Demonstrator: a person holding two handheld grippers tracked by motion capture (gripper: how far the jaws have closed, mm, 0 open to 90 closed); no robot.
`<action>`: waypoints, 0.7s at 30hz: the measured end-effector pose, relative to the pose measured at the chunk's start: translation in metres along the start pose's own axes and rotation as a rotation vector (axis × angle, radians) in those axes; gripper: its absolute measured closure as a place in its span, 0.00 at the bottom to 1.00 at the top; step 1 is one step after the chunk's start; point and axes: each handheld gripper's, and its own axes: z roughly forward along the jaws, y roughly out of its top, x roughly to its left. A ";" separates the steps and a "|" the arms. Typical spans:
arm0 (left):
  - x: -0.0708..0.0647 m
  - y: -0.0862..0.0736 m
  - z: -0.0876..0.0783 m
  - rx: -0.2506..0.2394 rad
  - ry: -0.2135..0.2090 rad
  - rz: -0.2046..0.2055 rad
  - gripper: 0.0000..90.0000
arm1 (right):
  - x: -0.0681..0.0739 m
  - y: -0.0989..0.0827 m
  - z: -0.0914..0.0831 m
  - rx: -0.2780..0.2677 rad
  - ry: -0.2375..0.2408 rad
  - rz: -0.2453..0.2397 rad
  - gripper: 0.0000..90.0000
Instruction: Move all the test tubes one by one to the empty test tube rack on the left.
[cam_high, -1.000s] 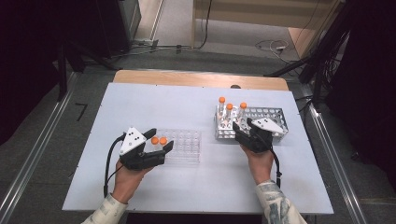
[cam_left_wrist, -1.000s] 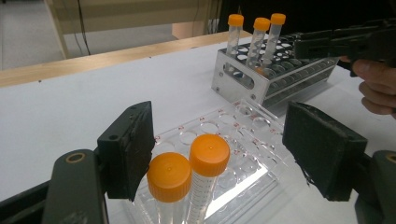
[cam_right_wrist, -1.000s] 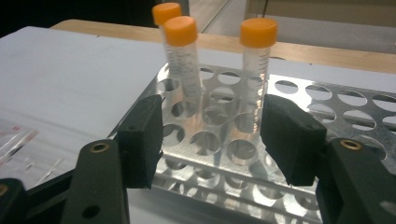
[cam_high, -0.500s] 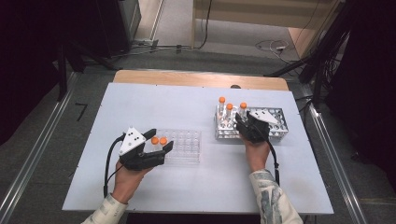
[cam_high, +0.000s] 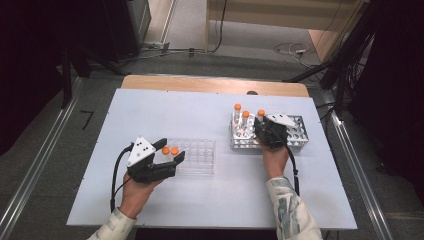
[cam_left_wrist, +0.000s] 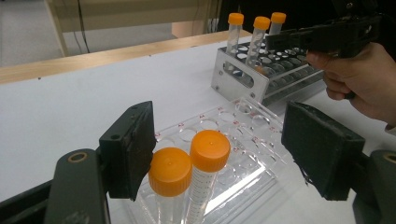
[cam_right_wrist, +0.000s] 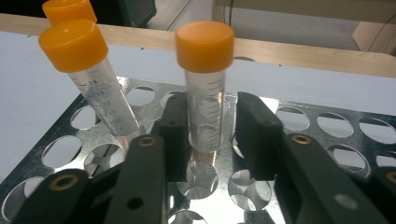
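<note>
On the white counter (cam_high: 150, 120) I have the metal rack (cam_high: 295, 134) at the right and the clear tray (cam_high: 200, 157) at the left, which already holds two orange-capped tubes (cam_left_wrist: 205, 158). My right gripper (cam_right_wrist: 210, 135) has just been closing around the nearest tube (cam_right_wrist: 205, 93) standing in the rack, with one pad touching it and a gap at the other, while my left gripper (cam_left_wrist: 219, 154) waits spread wide around the tray's tubes. If I lift before both pads press, I think the tube could slip, tip, or bump the leaning tube (cam_right_wrist: 88, 79) beside it.
</note>
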 end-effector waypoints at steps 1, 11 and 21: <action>0.000 0.000 0.000 0.001 -0.001 0.000 0.29 | 0.000 0.000 0.000 0.001 0.001 -0.003 0.75; 0.001 0.000 -0.001 -0.004 0.001 -0.002 0.29 | 0.001 0.005 -0.005 -0.026 -0.002 -0.016 0.79; 0.001 0.000 -0.002 -0.009 -0.001 -0.008 0.29 | 0.000 0.021 -0.021 -0.079 0.007 -0.009 0.79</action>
